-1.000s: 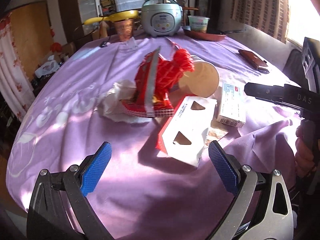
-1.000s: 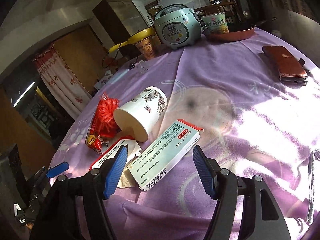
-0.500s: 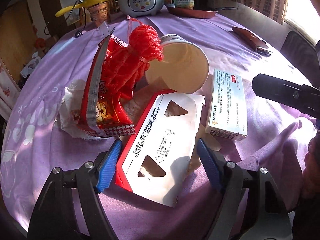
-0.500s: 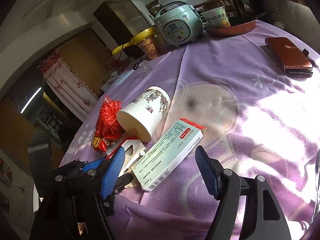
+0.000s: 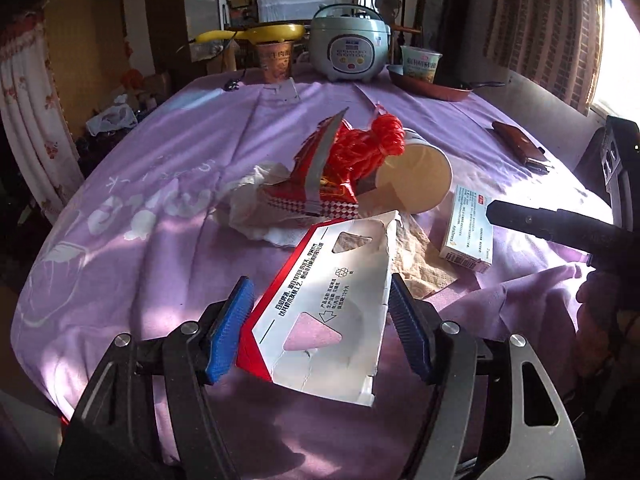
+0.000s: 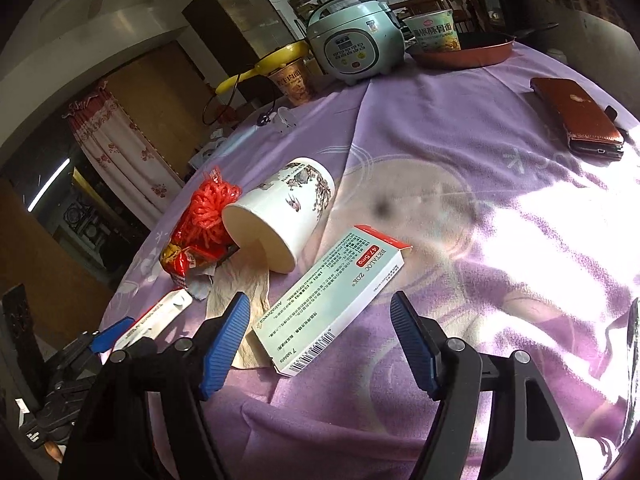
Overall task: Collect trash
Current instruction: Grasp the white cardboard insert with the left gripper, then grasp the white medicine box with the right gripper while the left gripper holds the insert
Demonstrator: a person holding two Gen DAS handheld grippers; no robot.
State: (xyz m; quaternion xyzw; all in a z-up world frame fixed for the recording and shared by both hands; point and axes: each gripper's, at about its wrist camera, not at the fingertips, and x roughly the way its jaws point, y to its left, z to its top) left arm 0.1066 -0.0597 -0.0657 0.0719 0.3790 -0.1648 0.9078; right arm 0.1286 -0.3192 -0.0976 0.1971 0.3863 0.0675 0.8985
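My left gripper (image 5: 320,328) is shut on a flattened red-and-white carton (image 5: 332,304) and holds it lifted off the purple cloth. Behind it lie a red snack wrapper (image 5: 320,188), a red net (image 5: 368,152), a crumpled white tissue (image 5: 256,204), a tipped paper cup (image 5: 416,180) and a brown napkin (image 5: 420,264). A medicine box (image 6: 332,300) lies flat between the fingers of my open right gripper (image 6: 320,340). The box also shows in the left wrist view (image 5: 468,228), as does one right finger (image 5: 552,228). The carton (image 6: 156,320) and cup (image 6: 280,212) show in the right wrist view.
A rice cooker (image 5: 348,50), two noodle cups (image 5: 276,60) (image 5: 420,64), a red pan (image 5: 432,86) and a yellow ladle (image 5: 256,32) stand at the table's far edge. A brown phone wallet (image 6: 576,120) lies to the right. The cloth is bunched near the front edge (image 5: 520,292).
My left gripper moved forward around the carton, closed on it and lifted it off the cloth. My right gripper moved slightly closer over the medicine box and stayed open.
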